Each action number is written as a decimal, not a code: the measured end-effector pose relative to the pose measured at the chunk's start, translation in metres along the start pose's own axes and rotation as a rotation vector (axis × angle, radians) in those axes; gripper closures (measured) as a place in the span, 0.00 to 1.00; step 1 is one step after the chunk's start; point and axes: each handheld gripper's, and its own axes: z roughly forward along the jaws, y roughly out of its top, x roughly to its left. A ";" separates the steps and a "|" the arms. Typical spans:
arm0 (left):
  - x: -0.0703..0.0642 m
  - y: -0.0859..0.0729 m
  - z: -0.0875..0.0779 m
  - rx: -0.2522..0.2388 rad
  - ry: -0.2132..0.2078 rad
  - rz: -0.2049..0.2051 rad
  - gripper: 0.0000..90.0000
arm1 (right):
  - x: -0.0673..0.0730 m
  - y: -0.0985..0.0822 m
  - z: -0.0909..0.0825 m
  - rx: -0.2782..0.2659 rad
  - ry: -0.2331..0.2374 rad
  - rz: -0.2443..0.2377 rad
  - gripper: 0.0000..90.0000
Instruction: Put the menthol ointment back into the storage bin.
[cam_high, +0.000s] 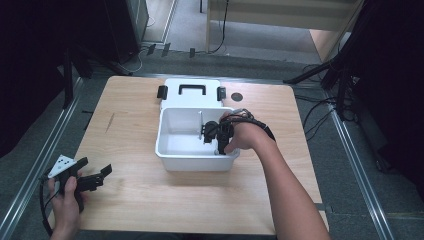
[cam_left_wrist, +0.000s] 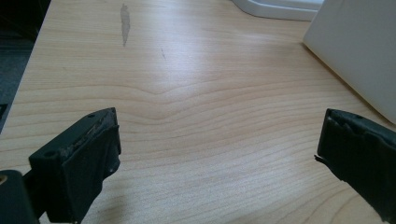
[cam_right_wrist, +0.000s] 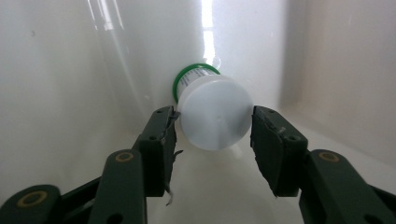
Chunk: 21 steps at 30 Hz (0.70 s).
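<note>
A small bottle with a white cap and a green ring behind it lies on its side inside a white plastic box at the table's middle. My right gripper reaches down into the box, and its two jaws press on either side of the cap. From above, the right gripper is at the box's right half, beside a thin divider. My left gripper hovers open over the front left of the table, holding nothing. Its fingers stand wide apart above bare wood.
The box's white lid, with a black handle and two black latches, lies flat behind the box. A small dark round spot sits on the table right of the lid. The box wall is to the front right of the left gripper.
</note>
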 end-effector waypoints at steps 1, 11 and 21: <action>0.000 0.000 0.000 0.000 0.000 0.000 0.00 | 0.000 0.000 -0.001 -0.006 0.003 0.001 0.56; 0.000 0.000 0.000 -0.002 0.005 0.002 0.00 | -0.006 -0.012 -0.030 -0.083 -0.002 0.046 0.53; 0.000 0.000 0.000 0.001 0.003 0.003 0.00 | -0.004 -0.037 -0.069 -0.154 -0.012 0.085 0.49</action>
